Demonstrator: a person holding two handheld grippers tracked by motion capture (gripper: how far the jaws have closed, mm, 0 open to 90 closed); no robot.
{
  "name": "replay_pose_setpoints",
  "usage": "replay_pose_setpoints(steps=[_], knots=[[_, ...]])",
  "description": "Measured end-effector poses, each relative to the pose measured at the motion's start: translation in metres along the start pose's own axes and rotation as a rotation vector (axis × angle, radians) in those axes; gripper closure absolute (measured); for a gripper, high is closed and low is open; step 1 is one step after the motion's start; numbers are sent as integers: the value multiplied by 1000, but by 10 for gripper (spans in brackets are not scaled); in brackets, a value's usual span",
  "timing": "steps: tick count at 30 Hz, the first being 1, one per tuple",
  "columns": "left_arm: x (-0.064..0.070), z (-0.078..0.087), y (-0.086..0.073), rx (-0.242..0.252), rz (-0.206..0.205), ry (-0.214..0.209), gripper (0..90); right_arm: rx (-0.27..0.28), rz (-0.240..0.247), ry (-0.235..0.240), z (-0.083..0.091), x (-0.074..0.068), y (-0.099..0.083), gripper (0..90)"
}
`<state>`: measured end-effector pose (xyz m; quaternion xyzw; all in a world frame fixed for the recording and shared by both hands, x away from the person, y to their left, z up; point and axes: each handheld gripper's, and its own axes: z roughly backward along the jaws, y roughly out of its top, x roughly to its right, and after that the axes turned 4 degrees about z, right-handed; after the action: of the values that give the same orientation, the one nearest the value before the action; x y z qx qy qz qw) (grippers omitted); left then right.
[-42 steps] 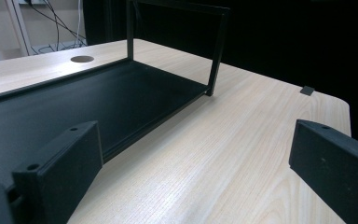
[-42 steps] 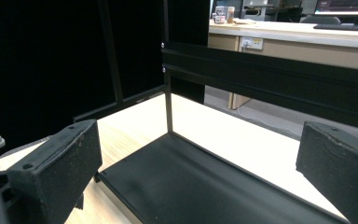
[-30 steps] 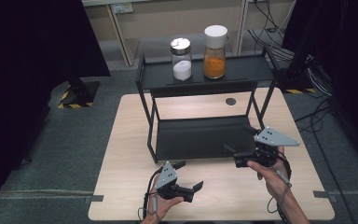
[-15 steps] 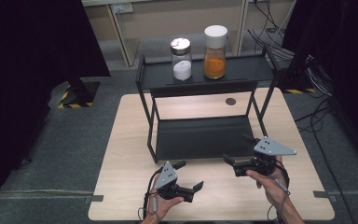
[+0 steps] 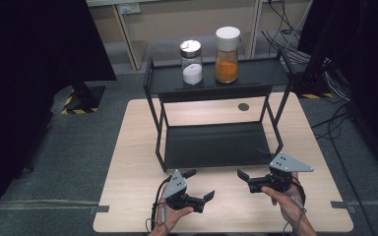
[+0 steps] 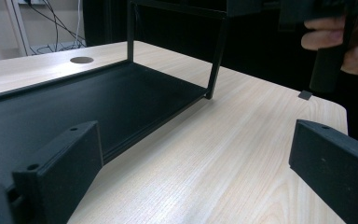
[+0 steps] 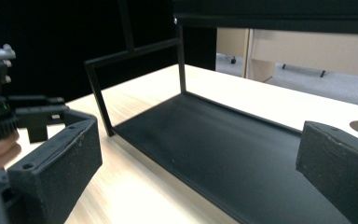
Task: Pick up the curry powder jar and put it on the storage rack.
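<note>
Both empty and spread wide, left tool (image 5: 200,186) and right tool (image 5: 243,175) hover low over the tabletop (image 5: 128,177) before the black rack (image 5: 216,145); best raised level toward the two jars (image 5: 192,61) on its top shelf

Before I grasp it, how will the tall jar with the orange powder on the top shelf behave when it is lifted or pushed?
The orange powder jar is tall and narrow, so a push near its white cap would probably tip it. It looks about half full, so likely moderately heavy. Its clear wall looks smooth, perhaps slippery for the fingers. The white powder jar stands close beside it and could get knocked.
</note>
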<state>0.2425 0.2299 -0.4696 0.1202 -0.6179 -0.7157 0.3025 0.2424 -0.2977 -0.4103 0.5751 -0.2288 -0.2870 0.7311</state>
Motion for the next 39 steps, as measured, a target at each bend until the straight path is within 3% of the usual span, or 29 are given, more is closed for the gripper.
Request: replay_pose_setpoints(steps=[18,39], knots=[[0,0,0,2,2,-1,19,-4,-7,-3,4,0,-23,3],[1,1,0,3,-1,-1,19,1,-20,3,5,4,-29,4]])
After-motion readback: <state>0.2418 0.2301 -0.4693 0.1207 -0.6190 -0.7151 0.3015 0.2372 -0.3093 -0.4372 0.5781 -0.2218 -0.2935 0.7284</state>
